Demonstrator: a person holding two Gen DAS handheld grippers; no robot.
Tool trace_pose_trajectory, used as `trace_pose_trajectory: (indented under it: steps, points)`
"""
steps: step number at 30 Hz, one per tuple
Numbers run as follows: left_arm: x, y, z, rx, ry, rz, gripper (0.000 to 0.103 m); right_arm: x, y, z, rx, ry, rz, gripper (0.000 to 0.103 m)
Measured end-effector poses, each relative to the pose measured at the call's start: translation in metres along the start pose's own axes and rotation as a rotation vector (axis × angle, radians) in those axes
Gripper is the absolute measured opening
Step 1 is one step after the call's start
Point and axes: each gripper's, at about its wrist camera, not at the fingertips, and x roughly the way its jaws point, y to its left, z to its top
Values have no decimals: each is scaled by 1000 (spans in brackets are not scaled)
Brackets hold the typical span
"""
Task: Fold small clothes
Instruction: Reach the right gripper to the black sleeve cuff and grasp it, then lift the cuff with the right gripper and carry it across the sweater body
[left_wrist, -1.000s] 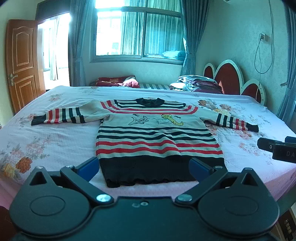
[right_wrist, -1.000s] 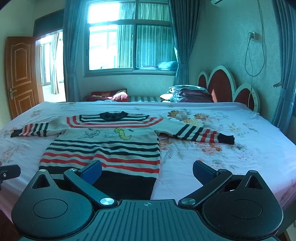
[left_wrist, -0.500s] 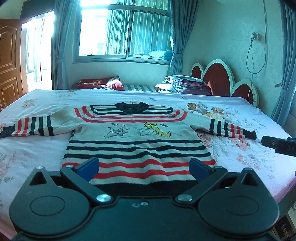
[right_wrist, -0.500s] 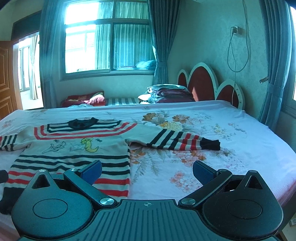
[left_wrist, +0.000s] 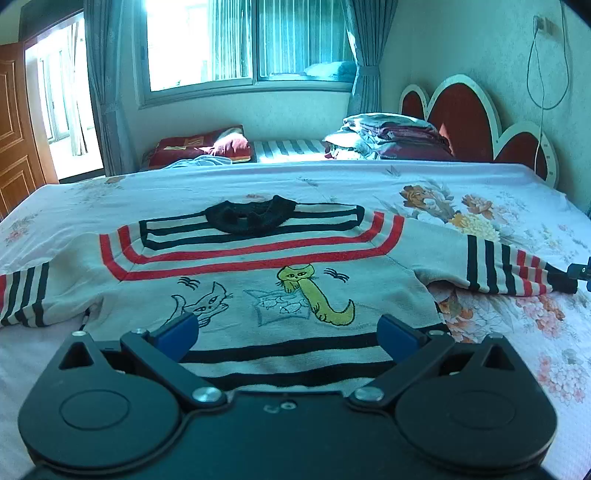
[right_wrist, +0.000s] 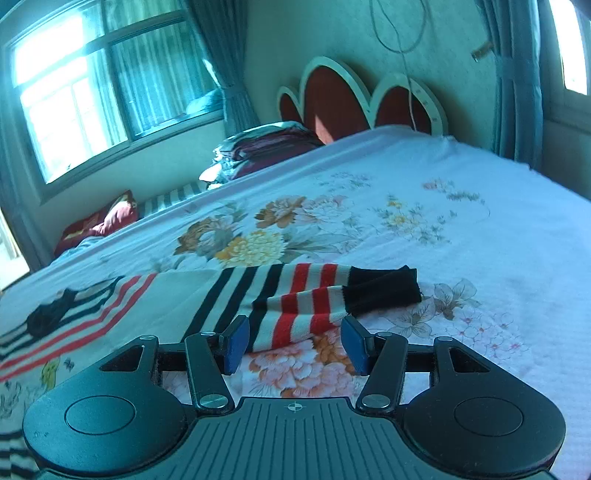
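Observation:
A small striped sweater (left_wrist: 266, 280) with two cartoon cats lies flat on the bed, front up, black collar (left_wrist: 251, 216) at the far end. My left gripper (left_wrist: 288, 334) hangs open over its chest, nothing between the blue pads. The right sleeve (right_wrist: 295, 299) stretches out with a black cuff (right_wrist: 384, 288). My right gripper (right_wrist: 293, 343) is low over that sleeve, tilted, and its jaws are closing. The sleeve's striped end lies between the blue fingertips (right_wrist: 236, 341), which stand apart from it. The right gripper's tip (left_wrist: 580, 271) shows at the left wrist view's right edge, by the cuff.
The floral bedsheet (right_wrist: 461, 229) covers a wide bed. Folded bedding (left_wrist: 391, 134) is stacked by the red scalloped headboard (left_wrist: 465, 122). A red pillow (left_wrist: 207, 146) lies at the far side under the window. A cable (left_wrist: 543, 74) hangs on the wall.
Both grippers moved forward and lower over the bed. The right one swung right to the sleeve end, rolled, and its jaws narrowed. The left now hovers over the sweater's chest.

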Motion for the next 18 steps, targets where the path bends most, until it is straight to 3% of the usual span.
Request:
trace_pose_trajectory:
  steps: [7, 16, 17, 18]
  points:
    - [47, -22, 23, 53, 54, 34, 103, 77, -53, 10, 253, 137, -7, 56]
    - [66, -9, 33, 36, 82, 64, 103, 103, -89, 8, 471, 135, 6, 55]
    - [66, -4, 32, 32, 83, 66, 103, 103, -89, 8, 483, 128, 3, 44]
    - [66, 2, 32, 29, 83, 68, 103, 104, -89, 8, 479, 132, -5, 16]
